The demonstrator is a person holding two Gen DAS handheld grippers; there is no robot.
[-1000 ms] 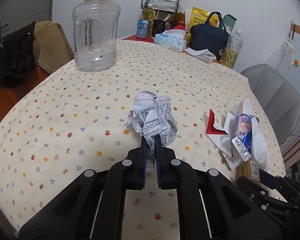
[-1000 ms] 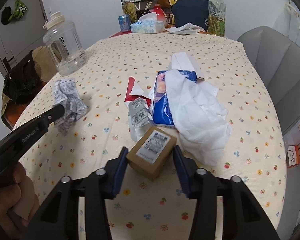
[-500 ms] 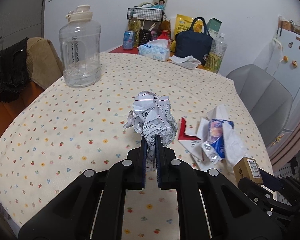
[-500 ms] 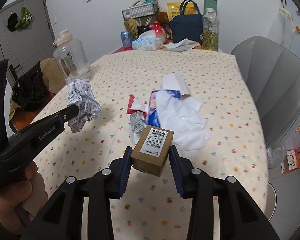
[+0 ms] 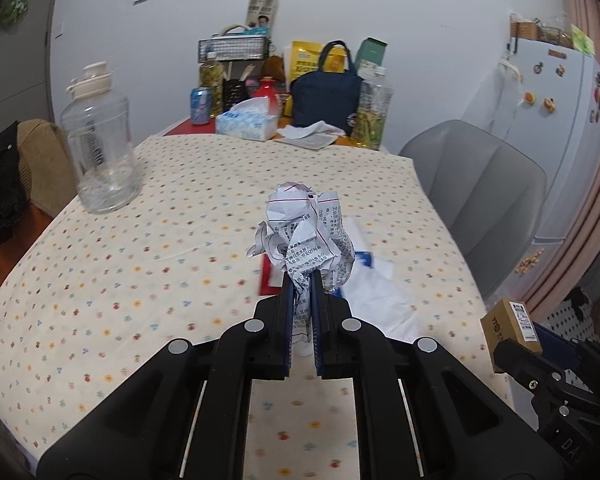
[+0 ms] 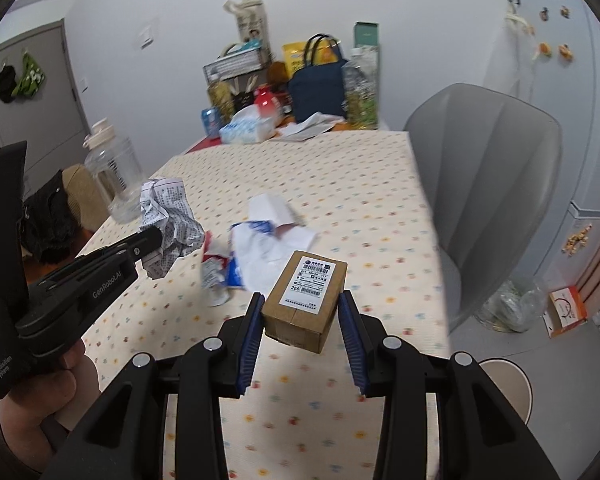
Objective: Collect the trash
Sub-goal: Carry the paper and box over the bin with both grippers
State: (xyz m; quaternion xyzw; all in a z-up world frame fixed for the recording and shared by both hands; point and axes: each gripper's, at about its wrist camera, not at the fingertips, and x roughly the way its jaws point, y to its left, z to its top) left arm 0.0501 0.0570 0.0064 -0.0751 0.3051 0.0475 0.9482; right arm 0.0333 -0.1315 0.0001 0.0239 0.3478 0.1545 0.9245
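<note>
Floral tablecloth (image 5: 140, 272) behind — crumpled printed paper (image 5: 306, 236), labelled brown box (image 6: 305, 300).

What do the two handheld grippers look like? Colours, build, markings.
Both are matte black plastic linkage frames with round silver pivot pins. The left gripper and right gripper carry flat fingers faced with ribbed blue pads. In the right wrist view the left unit shows a pistol-style handle with white lettering, "GenRoboLAI" on the arm and "Data Acquisition System" on the grip. No cables or sleeves are visible.

Crumpled printed paper ball (image 5: 306, 236) hides part of the red-and-white wrapper pile (image 5: 364, 280); small brown cardboard box's (image 6: 305, 300) label text is unreadable.
</note>
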